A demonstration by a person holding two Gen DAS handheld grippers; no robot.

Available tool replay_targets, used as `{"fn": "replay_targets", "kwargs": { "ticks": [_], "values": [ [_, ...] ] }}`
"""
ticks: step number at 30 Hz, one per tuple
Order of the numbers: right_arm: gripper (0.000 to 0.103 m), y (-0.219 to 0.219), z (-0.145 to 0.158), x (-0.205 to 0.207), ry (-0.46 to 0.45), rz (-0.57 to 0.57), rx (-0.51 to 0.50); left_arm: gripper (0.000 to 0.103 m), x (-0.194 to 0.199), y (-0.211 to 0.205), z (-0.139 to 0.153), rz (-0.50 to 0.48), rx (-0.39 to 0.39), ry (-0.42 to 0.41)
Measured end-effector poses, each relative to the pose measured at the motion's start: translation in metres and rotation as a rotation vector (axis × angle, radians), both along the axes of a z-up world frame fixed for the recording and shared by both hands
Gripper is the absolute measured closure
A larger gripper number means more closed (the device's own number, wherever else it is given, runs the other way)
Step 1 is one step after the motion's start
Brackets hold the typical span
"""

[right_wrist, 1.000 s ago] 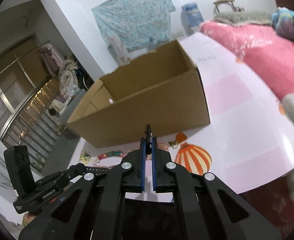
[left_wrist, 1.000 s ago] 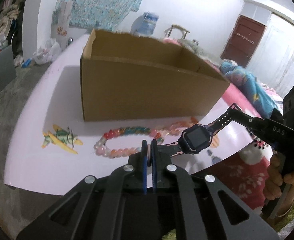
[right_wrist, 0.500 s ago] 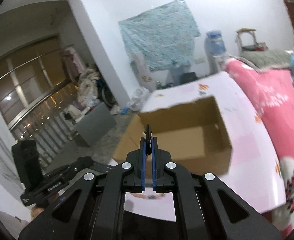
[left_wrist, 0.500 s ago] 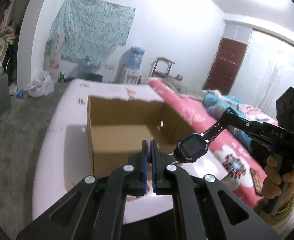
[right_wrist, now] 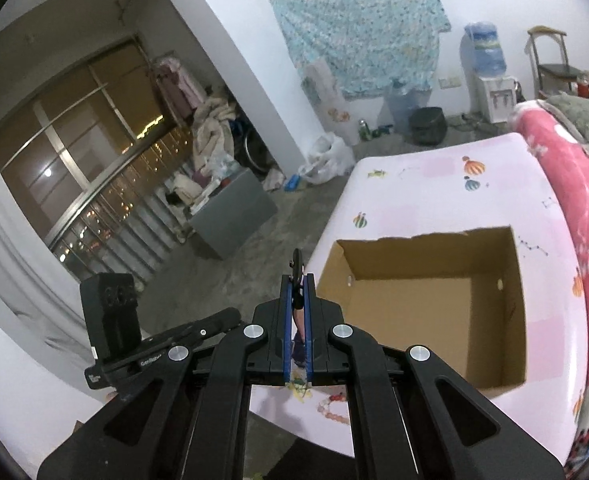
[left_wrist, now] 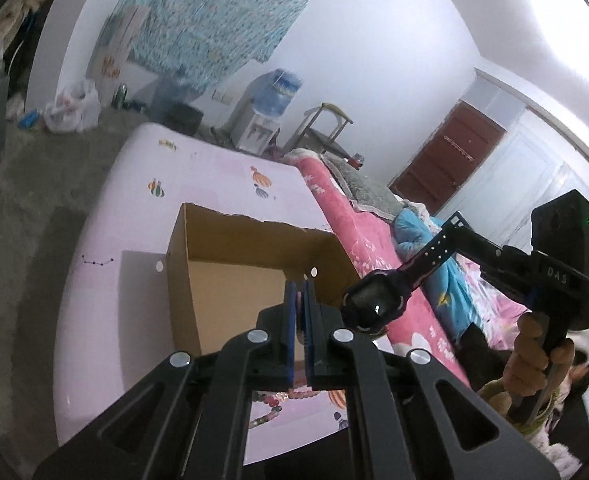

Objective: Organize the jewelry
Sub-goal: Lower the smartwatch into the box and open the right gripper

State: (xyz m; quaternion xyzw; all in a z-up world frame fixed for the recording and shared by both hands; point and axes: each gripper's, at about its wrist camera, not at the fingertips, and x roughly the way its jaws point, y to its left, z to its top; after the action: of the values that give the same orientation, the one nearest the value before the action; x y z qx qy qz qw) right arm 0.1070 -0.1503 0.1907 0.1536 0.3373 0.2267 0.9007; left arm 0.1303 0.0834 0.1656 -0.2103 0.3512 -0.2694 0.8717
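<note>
A dark smartwatch is held stretched in the air between the two grippers, above the near right corner of an open cardboard box. The left gripper is closed narrowly on something thin and pinkish, probably one strap end, though the contact is hidden behind the fingers. The right gripper is clamped on the other, perforated strap end, and its handle is gripped by a hand. In the right wrist view the same gripper is seen pinched on the strap tip, which sticks up between the blue pads. The box appears empty inside and rests on a pale pink table printed with balloons. A beaded bracelet lies on the table in front of the box, partly hidden under the left gripper's frame. A pink blanket runs along the table's far side.
</note>
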Motion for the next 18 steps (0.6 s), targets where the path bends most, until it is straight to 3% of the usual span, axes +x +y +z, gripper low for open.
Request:
{"fn": "replay_targets", "kwargs": {
  "ticks": [4, 6, 13, 16, 18],
  "values": [
    [0.1, -0.003, 0.004, 0.026, 0.04, 0.011, 0.001, 0.1, 0.023, -0.001, -0.004, 0.02, 0.003, 0.042],
    [0.1, -0.008, 0.004, 0.037, 0.055, 0.002, -0.006, 0.1, 0.035, -0.008, -0.004, 0.035, 0.042, 0.036],
    [0.1, -0.037, -0.025, 0.098, 0.156, -0.078, -0.09, 0.1, 0.087, -0.066, -0.022, 0.054, 0.325, -0.004],
    [0.1, -0.045, -0.049, 0.127, 0.222, -0.107, -0.127, 0.1, 0.121, -0.098, -0.046, 0.016, 0.446, 0.033],
    [0.1, -0.05, -0.069, 0.147, 0.272, -0.12, -0.137, 0.1, 0.139, -0.109, -0.06, -0.01, 0.485, 0.078]
  ]
}}
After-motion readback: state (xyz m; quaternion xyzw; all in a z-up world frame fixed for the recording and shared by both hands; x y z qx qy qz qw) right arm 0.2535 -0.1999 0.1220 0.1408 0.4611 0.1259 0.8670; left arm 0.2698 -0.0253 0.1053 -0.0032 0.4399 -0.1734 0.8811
